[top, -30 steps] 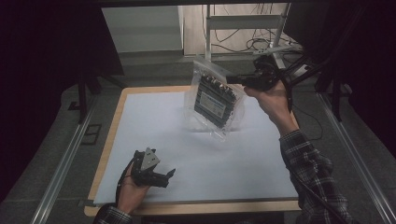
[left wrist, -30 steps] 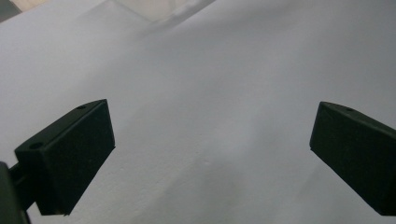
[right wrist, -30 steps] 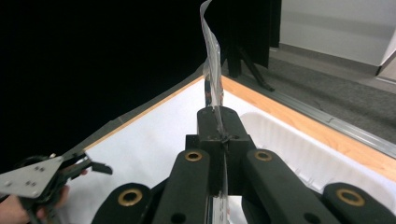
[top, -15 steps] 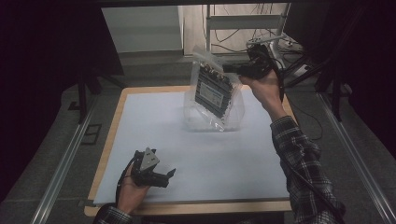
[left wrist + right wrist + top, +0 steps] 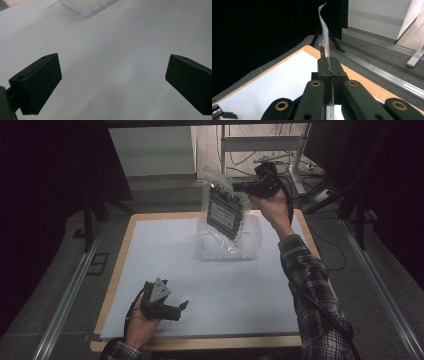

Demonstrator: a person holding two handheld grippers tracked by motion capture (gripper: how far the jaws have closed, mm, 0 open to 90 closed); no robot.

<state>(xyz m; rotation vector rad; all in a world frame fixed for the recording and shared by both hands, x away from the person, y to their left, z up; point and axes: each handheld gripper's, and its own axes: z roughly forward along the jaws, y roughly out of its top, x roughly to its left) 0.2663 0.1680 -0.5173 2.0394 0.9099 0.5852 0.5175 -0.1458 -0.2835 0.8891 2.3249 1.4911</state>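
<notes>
Right gripper [image 5: 239,185]: raised above far edge of table [image 5: 120,270], jaws clamped on upper edge of clear plastic bag [image 5: 225,212]. Bag hangs in air, tilted, dark flat item inside; lower end just over clear container [image 5: 252,242] on white mat [image 5: 210,290]. In right gripper view, bag edge [image 5: 323,42] pinched between 2 closed jaws, film standing above them. Left gripper [image 5: 176,309]: near front left of mat, jaws apart, nothing between them.
</notes>
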